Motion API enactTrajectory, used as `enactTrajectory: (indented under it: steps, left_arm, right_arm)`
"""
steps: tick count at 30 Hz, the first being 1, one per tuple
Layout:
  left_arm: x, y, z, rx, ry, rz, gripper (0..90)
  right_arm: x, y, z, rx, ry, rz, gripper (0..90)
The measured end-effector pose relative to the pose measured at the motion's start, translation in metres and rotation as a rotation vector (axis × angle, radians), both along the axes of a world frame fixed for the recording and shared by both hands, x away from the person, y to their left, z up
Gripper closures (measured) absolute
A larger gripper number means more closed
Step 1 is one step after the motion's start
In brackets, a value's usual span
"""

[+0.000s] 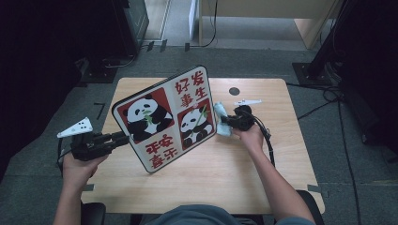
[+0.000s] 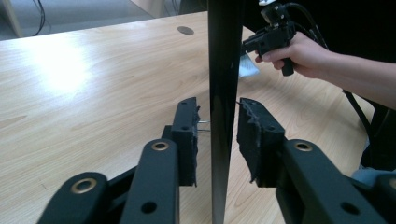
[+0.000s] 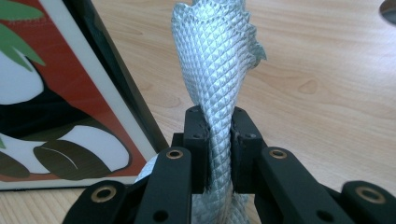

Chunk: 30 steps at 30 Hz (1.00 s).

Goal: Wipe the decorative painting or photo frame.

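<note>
- Two hand-held grippers are seen at a light wooden surface (image 1: 202, 183), one in each of the person's hands
- A panda picture board (image 1: 165, 117), black-edged with red panels and red Chinese characters, is stood on its lower edge on the surface, tilted, near the middle
- The left hand-held gripper (image 1: 123, 137) is held level at the board's left edge; in the left gripper view the board's thin black edge (image 2: 224, 93) is seen upright between the jaws
- A gap is visible on each side of that edge, so the left hand-held gripper (image 2: 218, 130) is apart and the pads are not pressed on the board
- The right hand-held gripper (image 1: 224, 121) is held just beside the board's right edge, clamped on a pale blue cleaning cloth (image 1: 221, 117)
- In the right gripper view the textured cloth (image 3: 215, 70) is pinched between the jaws of the right hand-held gripper (image 3: 219, 135) and rises above them, with the board's framed picture (image 3: 56, 107) close at the left
</note>
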<state>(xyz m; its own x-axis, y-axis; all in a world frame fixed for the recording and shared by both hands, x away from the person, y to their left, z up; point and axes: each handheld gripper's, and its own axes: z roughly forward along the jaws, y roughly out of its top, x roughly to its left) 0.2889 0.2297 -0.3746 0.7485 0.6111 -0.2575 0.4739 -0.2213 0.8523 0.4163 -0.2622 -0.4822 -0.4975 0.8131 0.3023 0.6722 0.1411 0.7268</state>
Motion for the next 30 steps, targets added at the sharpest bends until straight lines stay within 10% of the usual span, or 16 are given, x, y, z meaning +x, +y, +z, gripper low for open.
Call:
enactTrajectory:
  steps: [30]
  left_arm:
    - [-0.008,0.011,-0.022,0.091,0.032,0.009,47.0]
  right_arm:
    - [0.000,-0.063,-0.003,-0.136,-0.056,-0.066,79.8]
